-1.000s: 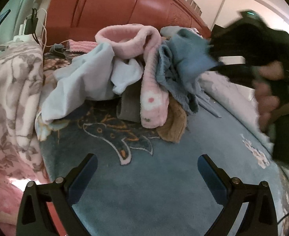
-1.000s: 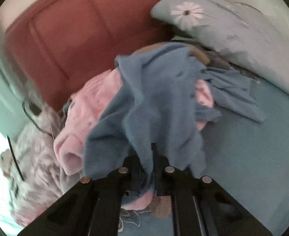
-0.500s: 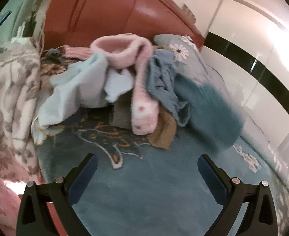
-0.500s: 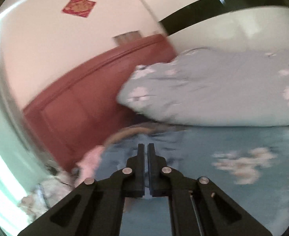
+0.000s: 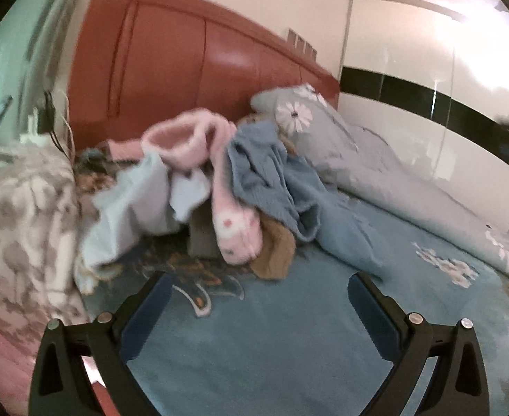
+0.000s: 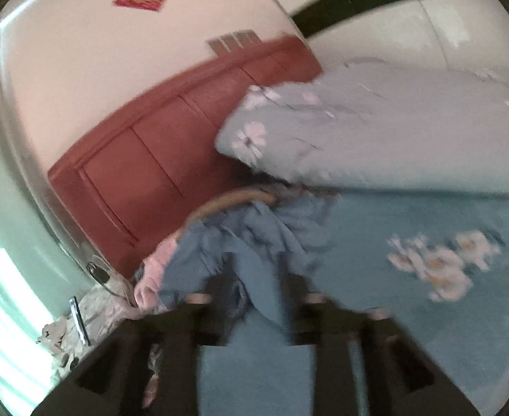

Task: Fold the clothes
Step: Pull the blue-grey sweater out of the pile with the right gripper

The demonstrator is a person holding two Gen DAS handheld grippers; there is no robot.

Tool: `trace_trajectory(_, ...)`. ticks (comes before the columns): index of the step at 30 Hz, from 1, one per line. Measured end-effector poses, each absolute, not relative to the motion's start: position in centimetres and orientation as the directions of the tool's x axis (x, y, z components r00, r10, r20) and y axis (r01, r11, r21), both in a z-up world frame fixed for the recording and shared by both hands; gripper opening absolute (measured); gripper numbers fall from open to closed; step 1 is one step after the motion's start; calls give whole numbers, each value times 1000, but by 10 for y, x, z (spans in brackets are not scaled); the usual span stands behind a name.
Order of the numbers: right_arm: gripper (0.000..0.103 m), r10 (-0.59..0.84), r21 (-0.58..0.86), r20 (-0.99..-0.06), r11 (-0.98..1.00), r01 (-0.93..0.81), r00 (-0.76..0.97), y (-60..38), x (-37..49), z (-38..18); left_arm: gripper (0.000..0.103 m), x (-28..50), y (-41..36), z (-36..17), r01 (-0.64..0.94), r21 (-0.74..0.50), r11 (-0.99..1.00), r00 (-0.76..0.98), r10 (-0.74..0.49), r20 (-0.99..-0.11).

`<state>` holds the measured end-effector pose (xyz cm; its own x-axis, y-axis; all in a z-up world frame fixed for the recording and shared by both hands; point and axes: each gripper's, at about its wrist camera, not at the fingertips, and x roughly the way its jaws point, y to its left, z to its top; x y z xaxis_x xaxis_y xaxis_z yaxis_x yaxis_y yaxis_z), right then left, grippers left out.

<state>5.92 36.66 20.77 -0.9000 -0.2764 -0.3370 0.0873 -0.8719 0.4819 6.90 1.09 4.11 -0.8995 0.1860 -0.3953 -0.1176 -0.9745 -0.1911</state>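
Note:
A heap of clothes lies on the bed by the headboard: a pink fleece piece [image 5: 219,176], a blue knit garment [image 5: 271,176], a pale blue garment [image 5: 133,201] and a brown piece [image 5: 275,253]. My left gripper [image 5: 257,298] is open and empty above the blue bedsheet [image 5: 271,339], short of the heap. In the right wrist view the picture is blurred. My right gripper [image 6: 254,287] has its fingers apart, with a strip of the blue knit garment [image 6: 257,277] lying between them. The fingers do not clearly pinch it.
A red-brown headboard [image 5: 185,69] stands behind the heap. A grey-blue flowered quilt [image 5: 393,180] lies along the right side. A grey flowered blanket [image 5: 18,215] lies at the left. A white wardrobe with a black band [image 5: 427,69] stands to the right.
My right gripper pulled the blue garment away from the heap, then its fingers went from shut to apart. The left gripper tilted up and stayed open.

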Motion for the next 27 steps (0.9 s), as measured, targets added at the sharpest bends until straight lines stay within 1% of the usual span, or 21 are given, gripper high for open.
trace_trajectory(1,46,-254,477,-263,-873,103,-931,359,61,212,103,70,10,42,-110,-186,-976,-905,176,-388)
trace_trajectory(2,54,-233,475,-194,-872,117,-953,352,62,215,103,71,10,43,-103,-181,-978,-909,166,-382)
trace_trajectory(3,68,-222,480,-142,-868,129,-965,346,63,218,103,71,9,43,-96,-178,-979,-912,158,-379)
trace_trajectory(5,79,-257,518,-67,-835,187,-964,335,56,218,103,70,6,43,-83,-183,-979,-913,149,-381)
trace_trajectory(7,80,-355,578,-45,-772,265,-934,328,42,213,103,67,4,42,-74,-199,-977,-908,148,-391)
trace_trajectory(8,80,-414,611,-57,-734,297,-909,322,30,208,103,65,1,41,-71,-213,-974,-904,153,-398)
trace_trajectory(9,80,-465,629,-77,-709,319,-882,315,17,203,103,64,-1,40,-74,-235,-969,-899,167,-405)
trace_trajectory(11,80,-512,617,-139,-714,330,-848,301,-3,195,103,60,-8,38,-76,-282,-956,-888,194,-418)
trace_trajectory(14,80,-498,521,-313,-802,292,-809,271,-36,178,103,58,-19,36,-71,-347,-935,-879,224,-421)
trace_trajectory(16,80,-444,424,-440,-869,255,-781,253,-64,158,103,57,-25,35,-65,-381,-922,-877,234,-419)
trace_trajectory(18,80,-357,315,-554,-926,207,-752,237,-93,133,103,56,-29,34,-56,-408,-911,-875,242,-420)
trace_trajectory(20,80,-282,224,-635,-958,178,-719,226,-115,111,103,54,-32,33,-57,-425,-903,-869,255,-424)
trace_trajectory(22,80,-244,178,-717,-970,167,-653,214,-144,81,103,51,-34,32,-60,-437,-897,-863,267,-429)
trace_trajectory(24,79,-187,119,-765,-981,151,-617,202,-166,58,103,49,-34,31,-63,-447,-892,-857,278,-434)
trace_trajectory(27,79,-110,38,-800,-990,133,-590,190,-186,37,103,44,-33,29,-73,-457,-887,-844,299,-446)
